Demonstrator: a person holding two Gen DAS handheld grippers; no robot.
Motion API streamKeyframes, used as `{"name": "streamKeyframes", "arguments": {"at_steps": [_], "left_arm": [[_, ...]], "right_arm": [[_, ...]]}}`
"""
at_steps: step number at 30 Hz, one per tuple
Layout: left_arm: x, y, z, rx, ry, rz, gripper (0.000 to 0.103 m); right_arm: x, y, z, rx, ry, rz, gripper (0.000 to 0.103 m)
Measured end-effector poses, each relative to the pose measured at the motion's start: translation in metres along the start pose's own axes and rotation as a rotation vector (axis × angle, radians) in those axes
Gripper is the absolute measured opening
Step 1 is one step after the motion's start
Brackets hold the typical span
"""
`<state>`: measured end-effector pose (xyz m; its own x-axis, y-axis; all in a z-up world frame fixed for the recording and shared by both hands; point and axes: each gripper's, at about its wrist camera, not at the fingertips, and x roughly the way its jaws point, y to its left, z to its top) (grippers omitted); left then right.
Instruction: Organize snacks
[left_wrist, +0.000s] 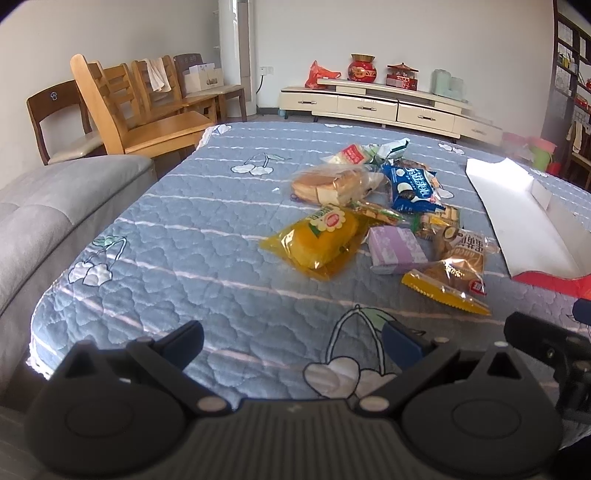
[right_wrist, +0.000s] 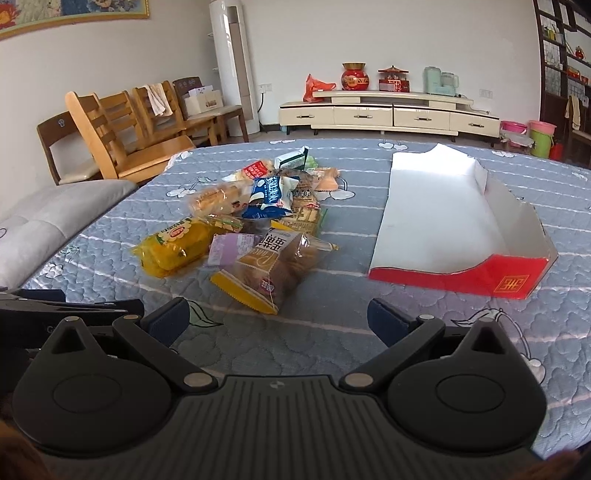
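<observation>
A pile of wrapped snacks lies on a blue quilted table cover (left_wrist: 177, 258). It includes a yellow cake pack (left_wrist: 317, 240) (right_wrist: 173, 247), a purple pack (left_wrist: 395, 247) (right_wrist: 232, 245), a brown bread bag (left_wrist: 454, 269) (right_wrist: 273, 266), a blue cookie bag (left_wrist: 410, 186) (right_wrist: 267, 197) and clear-wrapped bread (left_wrist: 325, 184) (right_wrist: 218, 197). To the right lies an open, empty red-and-white cardboard tray (right_wrist: 443, 221) (left_wrist: 517, 218). My left gripper (left_wrist: 291, 341) hovers open short of the pile. My right gripper (right_wrist: 279, 317) is open too, just in front of the brown bread bag.
A grey sofa (left_wrist: 48, 218) borders the table on the left, with wooden chairs (left_wrist: 122, 107) behind it. A cream TV cabinet (right_wrist: 388, 112) with red ornaments stands along the far wall. The right gripper's body (left_wrist: 554, 347) shows at the left wrist view's right edge.
</observation>
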<state>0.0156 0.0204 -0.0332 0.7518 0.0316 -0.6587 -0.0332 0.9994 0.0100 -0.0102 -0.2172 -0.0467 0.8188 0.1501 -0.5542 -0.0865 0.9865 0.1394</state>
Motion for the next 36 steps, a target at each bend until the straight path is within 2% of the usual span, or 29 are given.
{"name": "streamKeyframes", "arguments": {"at_steps": [36], "left_arm": [[0.012, 0.000, 0.007, 0.029, 0.004, 0.008, 0.102]], "right_arm": [[0.004, 0.004, 0.000, -0.017, 0.001, -0.001, 0.103]]}}
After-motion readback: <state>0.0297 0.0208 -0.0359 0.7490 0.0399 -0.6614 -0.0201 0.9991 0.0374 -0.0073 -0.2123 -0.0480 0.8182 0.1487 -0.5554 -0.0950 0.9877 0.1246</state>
